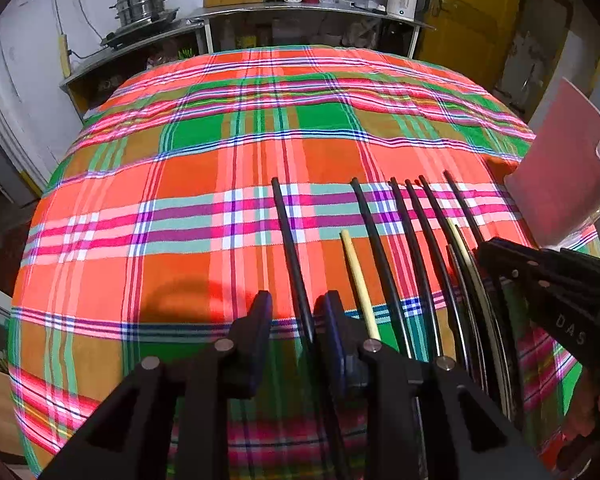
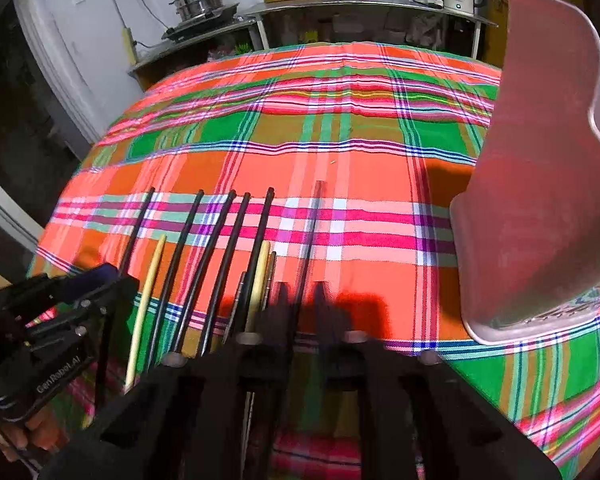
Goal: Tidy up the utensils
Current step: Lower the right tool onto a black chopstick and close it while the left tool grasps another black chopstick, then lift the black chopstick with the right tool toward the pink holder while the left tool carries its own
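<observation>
Several black chopsticks [image 1: 416, 248] and a pale wooden one [image 1: 358, 280] lie side by side on the plaid cloth. My left gripper [image 1: 298, 318] has its jaws a little apart around the leftmost black chopstick [image 1: 290, 240], which lies between the fingers. My right gripper [image 2: 300, 300] is blurred; a black chopstick [image 2: 310, 232] runs between its fingers, which stand close on it. The row also shows in the right wrist view [image 2: 216, 248]. A pink plastic holder [image 2: 540, 184] stands at the right. The right gripper also shows in the left wrist view [image 1: 488, 254].
The plaid tablecloth [image 1: 180, 184] covers the whole table. Behind it stands a metal counter [image 1: 308, 10] with a steamer pot [image 1: 142, 2], bottles, jars and a white kettle [image 1: 402, 2]. A yellow door [image 1: 472, 20] is at the back right.
</observation>
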### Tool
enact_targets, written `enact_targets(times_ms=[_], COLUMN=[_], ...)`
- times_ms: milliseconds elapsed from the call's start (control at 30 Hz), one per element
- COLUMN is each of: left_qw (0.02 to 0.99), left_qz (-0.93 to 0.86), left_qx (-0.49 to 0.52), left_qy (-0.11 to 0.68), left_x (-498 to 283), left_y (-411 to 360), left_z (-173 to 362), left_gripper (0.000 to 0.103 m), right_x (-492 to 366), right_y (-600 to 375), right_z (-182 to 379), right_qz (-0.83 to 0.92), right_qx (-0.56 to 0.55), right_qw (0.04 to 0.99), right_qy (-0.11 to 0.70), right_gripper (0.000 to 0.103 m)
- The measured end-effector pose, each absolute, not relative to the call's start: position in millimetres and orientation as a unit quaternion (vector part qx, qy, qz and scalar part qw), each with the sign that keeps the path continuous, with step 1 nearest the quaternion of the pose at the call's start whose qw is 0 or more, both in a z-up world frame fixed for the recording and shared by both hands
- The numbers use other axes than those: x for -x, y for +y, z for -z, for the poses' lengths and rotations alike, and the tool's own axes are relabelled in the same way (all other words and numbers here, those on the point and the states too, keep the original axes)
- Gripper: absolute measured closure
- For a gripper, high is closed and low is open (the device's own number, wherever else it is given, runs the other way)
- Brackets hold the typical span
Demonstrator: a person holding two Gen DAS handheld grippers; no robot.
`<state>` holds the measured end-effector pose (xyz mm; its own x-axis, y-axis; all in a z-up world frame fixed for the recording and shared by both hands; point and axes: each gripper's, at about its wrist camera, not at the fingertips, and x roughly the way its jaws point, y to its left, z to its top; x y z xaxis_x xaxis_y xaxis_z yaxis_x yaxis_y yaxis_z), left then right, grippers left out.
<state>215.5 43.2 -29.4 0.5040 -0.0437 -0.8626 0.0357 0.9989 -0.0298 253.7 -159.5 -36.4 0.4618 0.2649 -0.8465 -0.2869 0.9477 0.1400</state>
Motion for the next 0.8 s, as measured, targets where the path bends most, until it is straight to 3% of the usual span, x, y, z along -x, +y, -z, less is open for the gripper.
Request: enact_targets(times_ms=[100, 200, 800], left_qw=[0.868, 0.868, 0.906], left_qz=[0.021, 0.023, 0.065], left_qx=[0.005, 0.018, 0.051], left_qy=[0.496, 0.496, 0.416], left_x=[-216, -218, -191], left_y=[42, 45, 58], left_z=[29, 27, -64], left_gripper=[0.093, 0.097, 0.097], right_x=[-251, -249, -222], right_y=[-158, -160, -179], right_z=[36, 34, -45], right_qz=[-0.163, -0.167, -0.224], right_qx=[0.022, 0.017, -0.031], right_qw=[0.856, 0.857, 0.887], right_qy=[0.491, 0.488, 0.401], right_gripper=[0.097, 0.098, 0.098])
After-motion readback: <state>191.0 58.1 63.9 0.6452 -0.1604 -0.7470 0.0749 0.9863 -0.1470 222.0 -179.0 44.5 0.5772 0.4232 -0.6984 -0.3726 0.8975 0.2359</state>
